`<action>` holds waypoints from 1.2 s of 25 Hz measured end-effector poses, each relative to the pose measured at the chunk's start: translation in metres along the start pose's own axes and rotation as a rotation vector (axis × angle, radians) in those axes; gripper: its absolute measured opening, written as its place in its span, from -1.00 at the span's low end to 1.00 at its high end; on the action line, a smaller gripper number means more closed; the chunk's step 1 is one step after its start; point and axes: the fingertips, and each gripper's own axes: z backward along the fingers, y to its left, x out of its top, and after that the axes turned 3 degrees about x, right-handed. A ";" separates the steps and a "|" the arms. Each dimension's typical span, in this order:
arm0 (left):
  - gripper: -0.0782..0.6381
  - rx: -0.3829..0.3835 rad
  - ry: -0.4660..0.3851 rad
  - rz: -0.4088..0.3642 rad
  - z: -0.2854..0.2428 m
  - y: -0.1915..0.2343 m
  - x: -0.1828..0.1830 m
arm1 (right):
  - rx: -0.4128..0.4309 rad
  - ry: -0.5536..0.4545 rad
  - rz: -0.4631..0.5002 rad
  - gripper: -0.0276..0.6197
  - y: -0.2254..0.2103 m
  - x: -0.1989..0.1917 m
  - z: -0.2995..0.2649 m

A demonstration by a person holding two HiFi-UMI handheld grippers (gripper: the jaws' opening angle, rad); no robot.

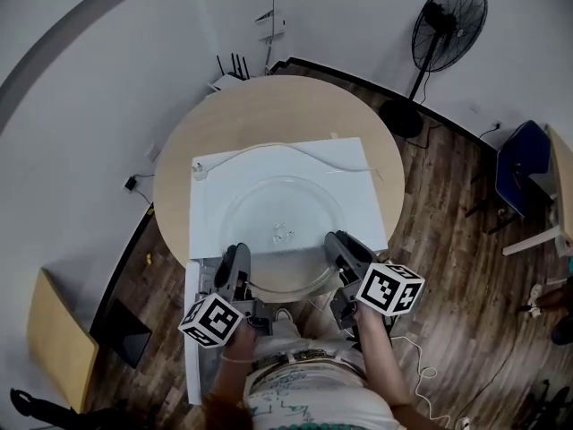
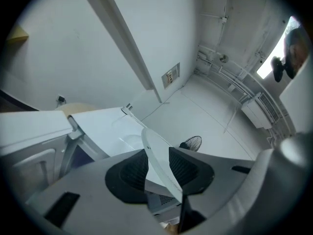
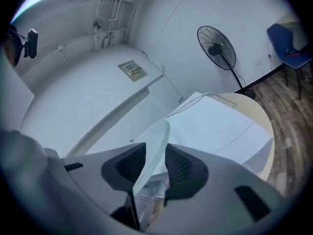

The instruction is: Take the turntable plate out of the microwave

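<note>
Turntable plate (image 1: pixel 285 231) hangs level above the white microwave (image 1: pixel 269 161) on the round table (image 1: pixel 269 106), apparently clear of the cavity; we pinch its near rim with the left gripper (image 1: pixel 237 260) and right gripper (image 1: pixel 340 245), jaws clamped on glass; two spread grips probably keep it from tipping.

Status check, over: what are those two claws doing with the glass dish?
Left gripper and right gripper both shut on clear round glass turntable plate, near rim. Plate out, above white microwave top. Nothing blocking.
</note>
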 end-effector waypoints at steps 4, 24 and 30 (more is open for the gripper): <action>-0.40 0.012 0.047 -0.043 -0.014 0.007 0.010 | -0.040 0.020 0.010 -0.55 0.001 0.001 -0.015; -0.25 0.160 0.471 -0.218 -0.051 0.033 0.019 | -0.236 0.229 0.000 -0.47 -0.007 -0.006 -0.052; -0.25 0.146 0.536 -0.245 -0.053 0.039 0.025 | -0.321 0.365 0.197 -0.36 -0.004 -0.012 -0.057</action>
